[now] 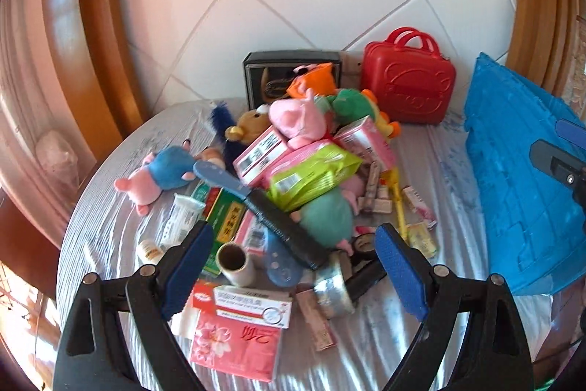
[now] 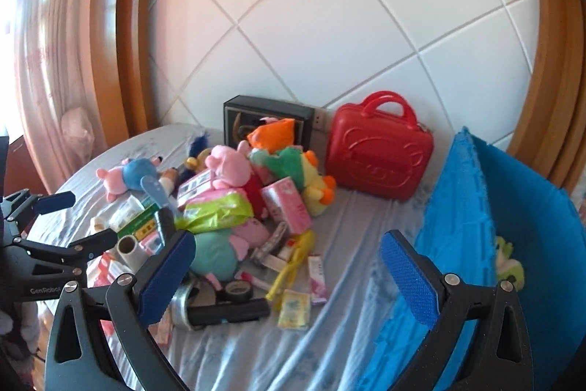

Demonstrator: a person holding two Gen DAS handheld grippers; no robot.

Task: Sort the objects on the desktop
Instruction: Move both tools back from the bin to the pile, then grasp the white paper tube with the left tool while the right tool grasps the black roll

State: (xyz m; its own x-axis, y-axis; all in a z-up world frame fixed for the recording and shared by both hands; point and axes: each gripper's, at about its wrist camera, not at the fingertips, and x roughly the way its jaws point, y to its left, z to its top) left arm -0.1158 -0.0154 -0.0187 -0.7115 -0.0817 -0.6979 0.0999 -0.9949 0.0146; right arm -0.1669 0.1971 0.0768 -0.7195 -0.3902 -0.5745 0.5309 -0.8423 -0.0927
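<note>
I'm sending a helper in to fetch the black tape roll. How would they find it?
Start at the red case by the wall and come down past the toy pile to its near edge. The black tape roll lies flat on the cloth, behind a black handle. It is the only small dark ring there.

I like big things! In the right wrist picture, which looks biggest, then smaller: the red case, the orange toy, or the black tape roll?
1. red case
2. orange toy
3. black tape roll

The tape roll lies nearer the camera, yet looks smallest.
</note>
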